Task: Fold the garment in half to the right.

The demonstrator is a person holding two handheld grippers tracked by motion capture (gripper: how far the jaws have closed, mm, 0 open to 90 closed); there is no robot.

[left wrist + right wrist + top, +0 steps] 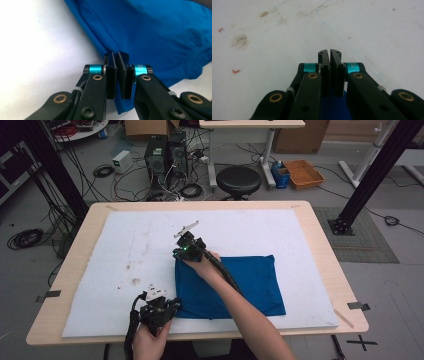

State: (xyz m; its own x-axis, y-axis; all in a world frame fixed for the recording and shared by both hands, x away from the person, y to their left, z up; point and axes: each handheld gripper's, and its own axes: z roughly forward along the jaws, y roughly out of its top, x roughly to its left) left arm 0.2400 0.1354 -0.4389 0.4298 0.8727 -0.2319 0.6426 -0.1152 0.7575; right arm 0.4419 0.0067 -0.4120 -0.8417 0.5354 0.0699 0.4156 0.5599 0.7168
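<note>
A blue cloth (250, 280) lies folded flat on the white mat (140, 240), right of the middle. My left gripper (175, 306) is at the cloth's near left corner. In the left gripper view its jaws (117, 53) are shut on the cloth's edge (155, 32), which runs in between the pads. My right gripper (178, 255) is at the far left corner, with the forearm lying across the cloth. In the right gripper view the jaws (329, 51) are shut, their tips over bare mat, with blue cloth (333, 107) pinched low between the pads.
The mat covers most of the wooden table (320, 245). Brown stains (135, 281) mark the mat left of the cloth. Beyond the far edge stand a black stool (238, 180), computer boxes and loose cables on the floor.
</note>
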